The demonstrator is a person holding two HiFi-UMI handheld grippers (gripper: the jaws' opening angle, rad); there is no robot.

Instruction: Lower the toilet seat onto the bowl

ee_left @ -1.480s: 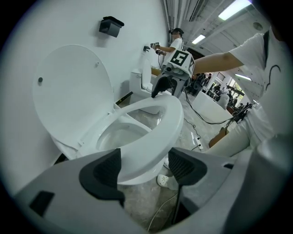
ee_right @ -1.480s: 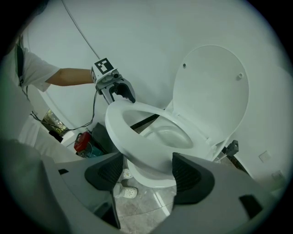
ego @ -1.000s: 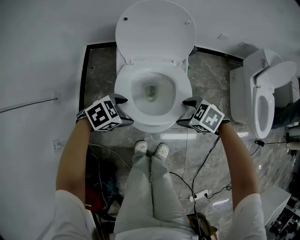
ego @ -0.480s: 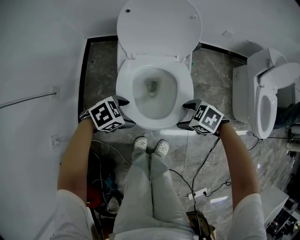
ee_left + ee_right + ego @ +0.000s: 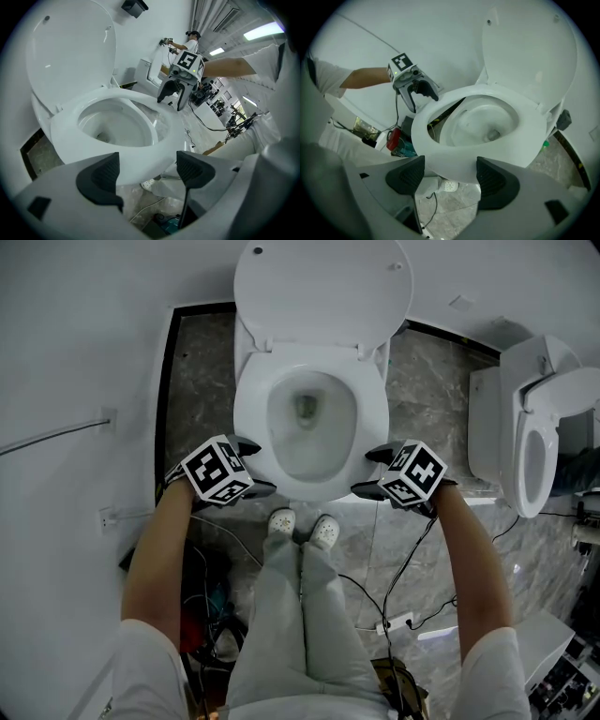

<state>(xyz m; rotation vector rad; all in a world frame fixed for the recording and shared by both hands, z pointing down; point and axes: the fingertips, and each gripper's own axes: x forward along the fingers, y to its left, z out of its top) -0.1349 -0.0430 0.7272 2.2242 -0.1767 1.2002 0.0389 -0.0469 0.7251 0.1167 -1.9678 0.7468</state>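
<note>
The seat point(image 5: 250, 413) looks like stiff, smooth plastic, probably slippery, so I would hold its front edge. The left gripper point(image 5: 253, 465) and the right gripper point(image 5: 372, 472) stand beside it, jaws apart and empty.

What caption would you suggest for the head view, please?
Open left tongs and right tongs flank the front of the toilet seat, its lid raised behind.
</note>
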